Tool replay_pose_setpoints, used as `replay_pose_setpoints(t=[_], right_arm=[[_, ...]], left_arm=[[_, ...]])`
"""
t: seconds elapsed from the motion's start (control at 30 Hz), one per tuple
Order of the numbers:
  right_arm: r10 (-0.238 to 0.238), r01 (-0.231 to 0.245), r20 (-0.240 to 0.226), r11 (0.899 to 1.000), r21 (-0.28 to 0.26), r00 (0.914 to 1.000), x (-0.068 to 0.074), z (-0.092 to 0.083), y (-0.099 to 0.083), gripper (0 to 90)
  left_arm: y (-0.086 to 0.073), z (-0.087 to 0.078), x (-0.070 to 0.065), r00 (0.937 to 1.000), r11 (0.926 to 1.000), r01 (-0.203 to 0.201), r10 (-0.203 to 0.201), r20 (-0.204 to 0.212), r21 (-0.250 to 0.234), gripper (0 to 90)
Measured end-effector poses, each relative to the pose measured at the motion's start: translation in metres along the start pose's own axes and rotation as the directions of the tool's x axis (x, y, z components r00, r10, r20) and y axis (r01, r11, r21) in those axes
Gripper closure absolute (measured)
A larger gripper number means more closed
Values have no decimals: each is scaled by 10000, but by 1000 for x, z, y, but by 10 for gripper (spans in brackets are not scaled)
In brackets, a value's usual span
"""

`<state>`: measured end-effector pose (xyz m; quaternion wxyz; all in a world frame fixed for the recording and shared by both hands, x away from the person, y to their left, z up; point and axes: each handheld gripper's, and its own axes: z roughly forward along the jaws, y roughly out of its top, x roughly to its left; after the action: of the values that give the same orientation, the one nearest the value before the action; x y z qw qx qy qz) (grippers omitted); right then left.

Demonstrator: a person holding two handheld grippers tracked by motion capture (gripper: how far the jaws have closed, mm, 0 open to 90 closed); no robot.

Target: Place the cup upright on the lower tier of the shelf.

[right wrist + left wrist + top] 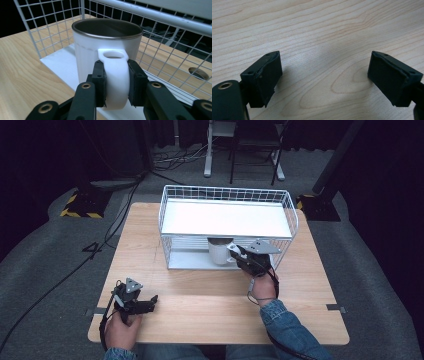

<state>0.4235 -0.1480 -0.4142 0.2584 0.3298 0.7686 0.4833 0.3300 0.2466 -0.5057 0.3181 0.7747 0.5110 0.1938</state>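
The right hand-held gripper [116, 86] pinches the handle of the white mug [106, 47], which stands upright at the lower shelf [192, 261] of the white wire rack [227, 195], so the step in hand looks like moving the mug through the rack's open front. To do it well, keep the pinch firm and the mug level, and watch the rim under the upper shelf [225, 217]. The left hand-held gripper [324, 75] rests spread over the bare bench [317, 30], well apart, and can stay there.

White mug [105, 55] with dark steel-rimmed inside; upright on the wire rack's [175, 205] lower shelf; handle facing outward.
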Motion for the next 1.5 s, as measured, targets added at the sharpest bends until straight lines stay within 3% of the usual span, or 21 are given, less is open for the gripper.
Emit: replay_pose_setpoints(t=[0.7, 1.2, 1.5], right_arm=[[330, -324, 834, 9994, -84, 9960, -11, 24, -13, 712], [140, -130, 1028, 9999, -103, 9946, -11, 36, -24, 710], [310, -346, 990, 9988, 347, 9946, -16, 41, -31, 706]], left_arm=[[1, 1, 0, 10000, 10000, 33, -33, -31, -19, 126], [1, 1, 0, 10000, 10000, 34, -34, -31, -19, 126], [1, 1, 0, 10000, 10000, 31, -31, -31, -18, 126]])
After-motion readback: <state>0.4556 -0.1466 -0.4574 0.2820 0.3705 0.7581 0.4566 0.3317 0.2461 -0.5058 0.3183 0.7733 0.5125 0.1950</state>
